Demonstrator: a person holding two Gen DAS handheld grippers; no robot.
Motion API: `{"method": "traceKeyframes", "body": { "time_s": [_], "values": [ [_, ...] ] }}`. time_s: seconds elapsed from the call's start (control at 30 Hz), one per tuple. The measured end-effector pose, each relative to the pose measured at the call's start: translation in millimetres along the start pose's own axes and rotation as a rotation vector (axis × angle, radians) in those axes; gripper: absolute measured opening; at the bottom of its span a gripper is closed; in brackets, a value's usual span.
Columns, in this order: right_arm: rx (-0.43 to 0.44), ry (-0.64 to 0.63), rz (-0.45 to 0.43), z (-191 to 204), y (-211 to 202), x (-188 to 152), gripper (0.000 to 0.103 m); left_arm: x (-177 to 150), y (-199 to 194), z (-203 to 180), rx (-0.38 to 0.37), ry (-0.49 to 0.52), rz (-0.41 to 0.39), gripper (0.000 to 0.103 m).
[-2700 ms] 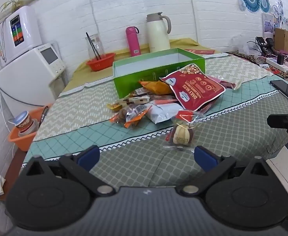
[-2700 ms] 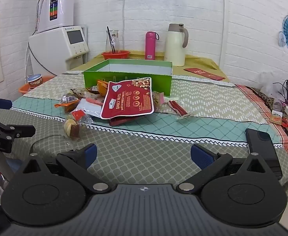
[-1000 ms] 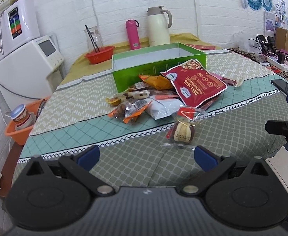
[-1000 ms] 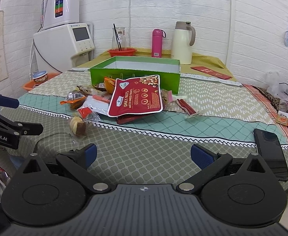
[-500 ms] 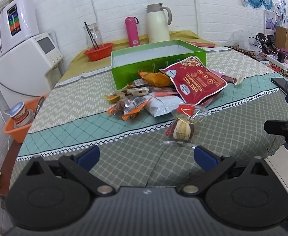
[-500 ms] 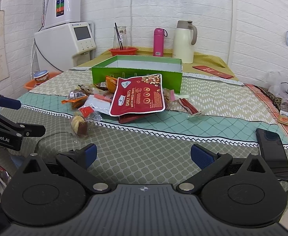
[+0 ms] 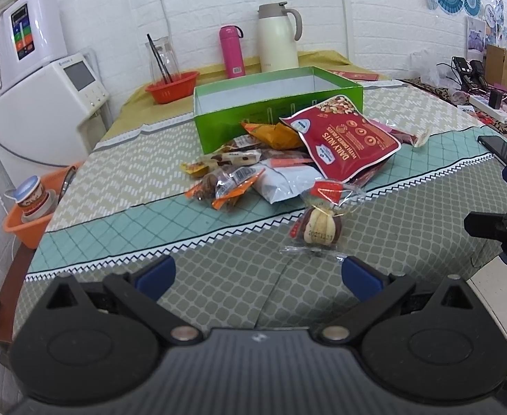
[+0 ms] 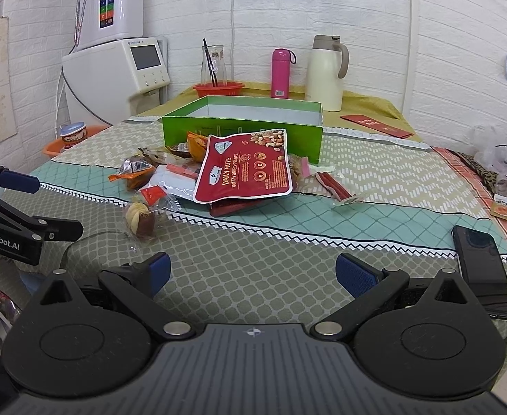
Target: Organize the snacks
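Note:
A pile of snack packs lies on the patterned tablecloth in front of an open green box (image 7: 274, 110) (image 8: 243, 122). A red Daily Nuts pouch (image 7: 340, 140) (image 8: 246, 167) leans on top of the pile. A clear-wrapped pastry (image 7: 319, 228) (image 8: 141, 219) sits nearest the front. Orange packets (image 7: 226, 185) and a white pack (image 7: 284, 181) lie at the left. My left gripper (image 7: 257, 275) is open and empty, just short of the pastry. My right gripper (image 8: 251, 273) is open and empty over the table's front.
A black phone (image 8: 481, 269) lies at the table's right front edge. Red stick snacks (image 8: 333, 185) lie right of the pile. A cream jug (image 8: 326, 72), pink bottle (image 8: 279, 72) and red basket (image 8: 219, 90) stand behind the box. A white dispenser (image 7: 42, 110) stands left.
Both grippers have moved a little closer to the snack pile, which looks larger in both views. Nothing on the table has moved. Both stay open.

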State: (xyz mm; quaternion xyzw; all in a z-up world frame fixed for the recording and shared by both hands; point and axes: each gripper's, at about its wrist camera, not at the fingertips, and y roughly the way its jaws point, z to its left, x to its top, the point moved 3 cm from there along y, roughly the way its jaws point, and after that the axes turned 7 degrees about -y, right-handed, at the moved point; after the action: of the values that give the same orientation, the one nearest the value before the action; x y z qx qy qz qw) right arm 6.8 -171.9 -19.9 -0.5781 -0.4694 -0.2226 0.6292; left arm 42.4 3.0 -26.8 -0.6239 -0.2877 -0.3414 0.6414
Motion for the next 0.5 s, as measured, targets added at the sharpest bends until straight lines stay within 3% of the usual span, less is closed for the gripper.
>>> {"method": "traceKeyframes", "body": {
  "time_s": [0.37,0.5],
  "values": [
    [0.016,0.018,0.021,-4.0,16.1,-2.7,0.103,1.5,17.8,3.3,-0.014,-0.009,0.043,0.102],
    [0.018,0.018,0.015,-6.9,22.7,-2.8,0.103,5.8,20.3,9.1,-0.070,-0.042,0.025,0.102]
  ]
}}
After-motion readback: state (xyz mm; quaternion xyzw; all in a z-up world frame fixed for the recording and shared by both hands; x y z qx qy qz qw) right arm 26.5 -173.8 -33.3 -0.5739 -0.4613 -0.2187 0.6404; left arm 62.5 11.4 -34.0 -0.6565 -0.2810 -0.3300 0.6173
